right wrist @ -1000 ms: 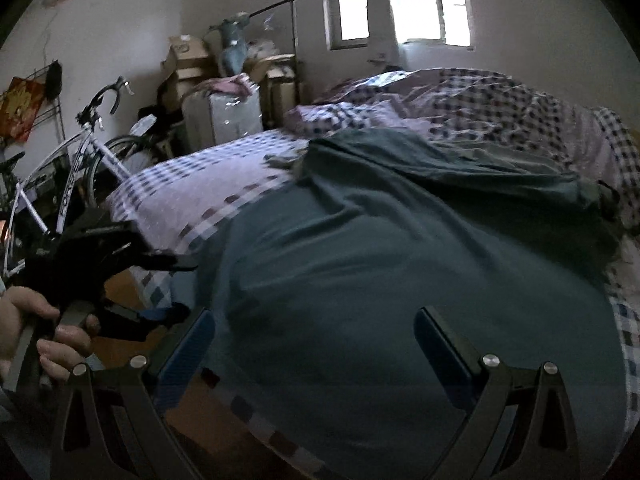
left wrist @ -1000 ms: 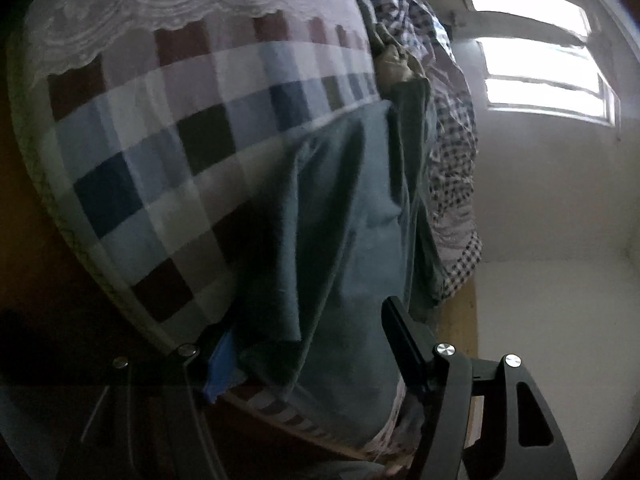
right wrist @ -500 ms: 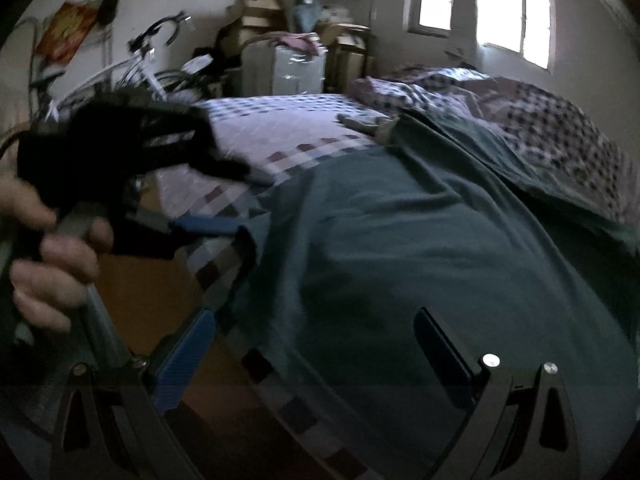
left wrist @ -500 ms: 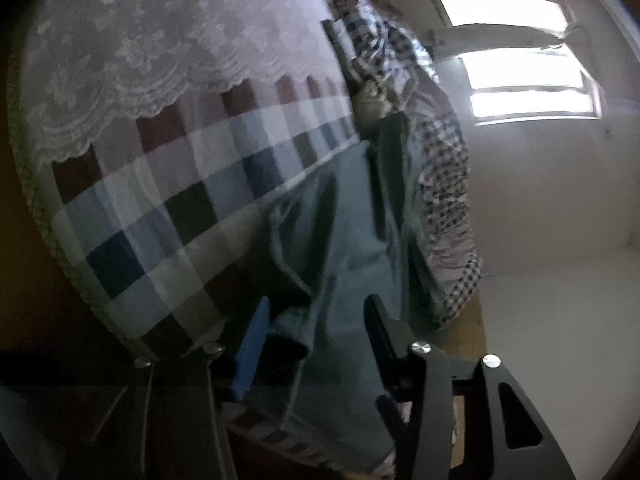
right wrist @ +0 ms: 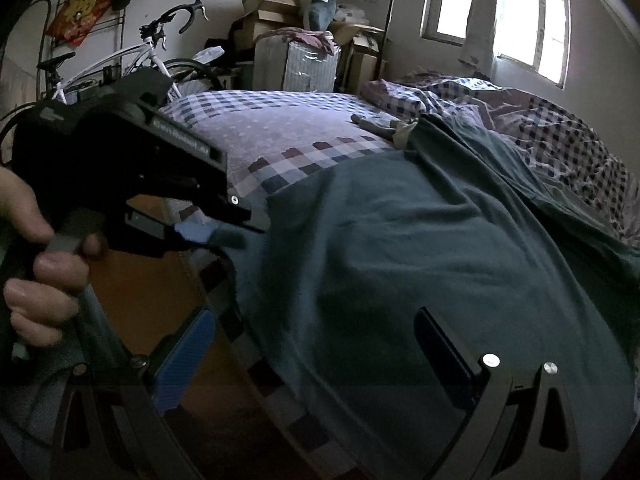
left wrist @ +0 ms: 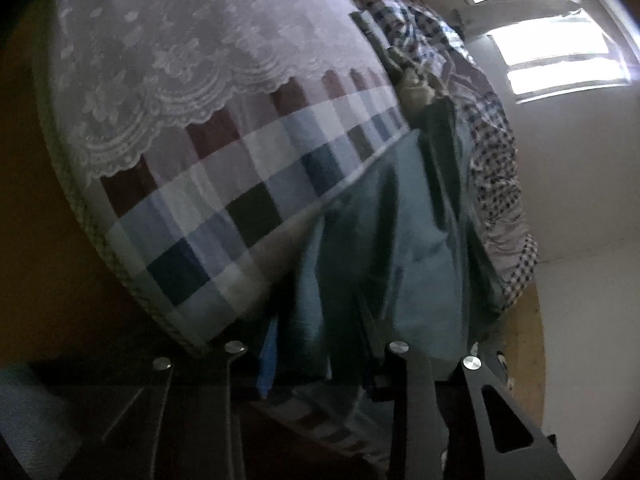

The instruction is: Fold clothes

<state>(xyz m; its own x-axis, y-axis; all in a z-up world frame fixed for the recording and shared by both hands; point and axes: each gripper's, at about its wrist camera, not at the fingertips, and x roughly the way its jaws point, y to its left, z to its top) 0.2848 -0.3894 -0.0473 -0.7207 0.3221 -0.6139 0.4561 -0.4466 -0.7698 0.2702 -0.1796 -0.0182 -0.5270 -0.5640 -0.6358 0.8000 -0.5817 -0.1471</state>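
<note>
A teal garment (right wrist: 440,240) lies spread over the bed, its near edge hanging over the mattress side. In the left wrist view the same garment (left wrist: 400,220) runs down between my fingers. My left gripper (left wrist: 320,320) is closing its jaws around that hanging edge; cloth fills the gap, and no firm pinch shows. From the right wrist view the left gripper (right wrist: 236,232) sits at the garment's left corner, with a hand (right wrist: 36,272) holding it. My right gripper (right wrist: 312,316) is open over the garment's near edge, its pads apart and off the cloth.
The bed carries a checked sheet (right wrist: 280,128) with a lace cover (left wrist: 180,60) and a rumpled checked quilt (right wrist: 560,132) at the far right. A small olive cloth (right wrist: 384,126) lies past the garment. A bicycle (right wrist: 132,56) and stacked boxes (right wrist: 280,0) line the far wall. Brown floor (right wrist: 160,292) shows beside the bed.
The left jaws have narrowed from wide apart to close around the garment's hanging edge. The right gripper has rolled and shifted left, so the left gripper now looms larger in its view.
</note>
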